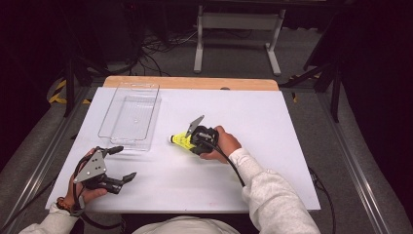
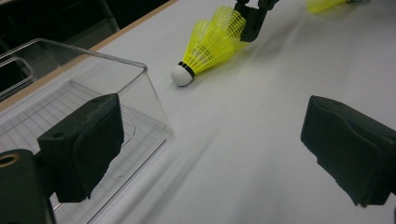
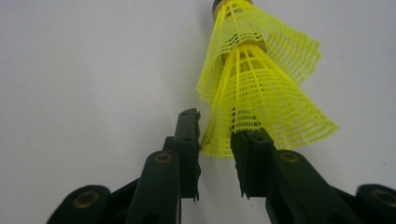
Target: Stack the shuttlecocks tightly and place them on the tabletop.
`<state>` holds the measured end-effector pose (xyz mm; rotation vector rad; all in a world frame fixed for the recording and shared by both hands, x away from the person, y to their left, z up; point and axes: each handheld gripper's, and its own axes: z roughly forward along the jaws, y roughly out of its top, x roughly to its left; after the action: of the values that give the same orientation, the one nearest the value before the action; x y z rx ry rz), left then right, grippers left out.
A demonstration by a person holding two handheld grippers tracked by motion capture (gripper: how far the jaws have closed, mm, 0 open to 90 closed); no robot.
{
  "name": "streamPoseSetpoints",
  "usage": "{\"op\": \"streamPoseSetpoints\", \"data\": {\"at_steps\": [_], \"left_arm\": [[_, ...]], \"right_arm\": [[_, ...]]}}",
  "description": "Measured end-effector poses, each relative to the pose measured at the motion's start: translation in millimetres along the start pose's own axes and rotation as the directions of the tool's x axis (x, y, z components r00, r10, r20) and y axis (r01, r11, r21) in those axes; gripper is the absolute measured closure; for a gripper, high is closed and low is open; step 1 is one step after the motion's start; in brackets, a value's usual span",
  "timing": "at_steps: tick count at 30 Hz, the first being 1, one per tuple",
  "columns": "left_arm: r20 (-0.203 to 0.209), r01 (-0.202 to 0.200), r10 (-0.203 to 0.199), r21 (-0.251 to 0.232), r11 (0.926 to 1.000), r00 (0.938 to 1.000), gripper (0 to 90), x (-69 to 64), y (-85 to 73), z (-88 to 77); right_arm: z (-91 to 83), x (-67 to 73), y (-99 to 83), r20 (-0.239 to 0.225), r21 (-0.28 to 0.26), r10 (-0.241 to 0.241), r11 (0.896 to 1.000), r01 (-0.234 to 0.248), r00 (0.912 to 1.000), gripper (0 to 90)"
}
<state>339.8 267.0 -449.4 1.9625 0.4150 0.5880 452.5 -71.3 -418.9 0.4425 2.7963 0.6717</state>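
Near the middle of the white table (image 1: 272,146), a little toward the near edge, lie yellow shuttlecocks (image 1: 182,141), nested one inside another, on their side with the white cork tip pointing toward the left edge. The right hand-held gripper (image 1: 194,140) has its jaws closed in on the open rim of the outer plastic skirt: in the right gripper view one pad sits inside the mesh and the other just outside it, the gap between them narrow, the skirt's edge (image 3: 219,144) caught between. The shuttlecocks rest on the table.

A clear plastic tray (image 1: 108,127) stands toward the far left corner, its near end close to the shuttlecocks' cork. The left hand-held gripper (image 1: 127,164) sits low by the near left corner, jaws spread wide with nothing between them, pointed toward the tray's near corner (image 2: 149,88) and the shuttlecocks (image 2: 205,46). Another yellow shuttlecock (image 2: 324,4) shows at the top edge of the left gripper view.
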Motion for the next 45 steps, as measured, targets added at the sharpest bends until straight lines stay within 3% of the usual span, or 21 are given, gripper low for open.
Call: {"op": "streamPoseSetpoints", "data": {"at_steps": [9,19,26,33,45], "left_arm": [[0.001,-0.002,0.002,0.003,1.0,1.0,7.2,-0.1,0.3,0.1],[-0.004,-0.005,0.005,0.001,1.0,1.0,7.2,-0.5,0.9,-0.6],[-0.003,-0.006,0.006,0.002,1.0,1.0,7.2,-0.4,0.7,-1.0],[-0.002,-0.002,0.002,0.005,1.0,1.0,7.2,-0.6,0.8,-0.1],[-0.002,0.0,0.0,0.006,1.0,1.0,7.2,-0.1,0.7,-0.1]], "right_arm": [[-18.2,-3.1,-3.5,0.051,-0.045,0.011,0.999,-0.009,0.9986,61.3],[-27.9,-0.4,-5.1,0.056,-0.086,0.015,0.996,-0.01,0.9983,55.1],[-44.8,0.1,-11.3,0.069,-0.138,0.04,0.99,-0.031,0.9968,51.2],[-65.4,-1.2,-31.8,0.086,-0.176,0.091,0.982,-0.075,0.9921,46.0],[-83.1,1.1,-64.1,0.126,-0.185,0.166,0.973,-0.142,0.978,32.5]]}}
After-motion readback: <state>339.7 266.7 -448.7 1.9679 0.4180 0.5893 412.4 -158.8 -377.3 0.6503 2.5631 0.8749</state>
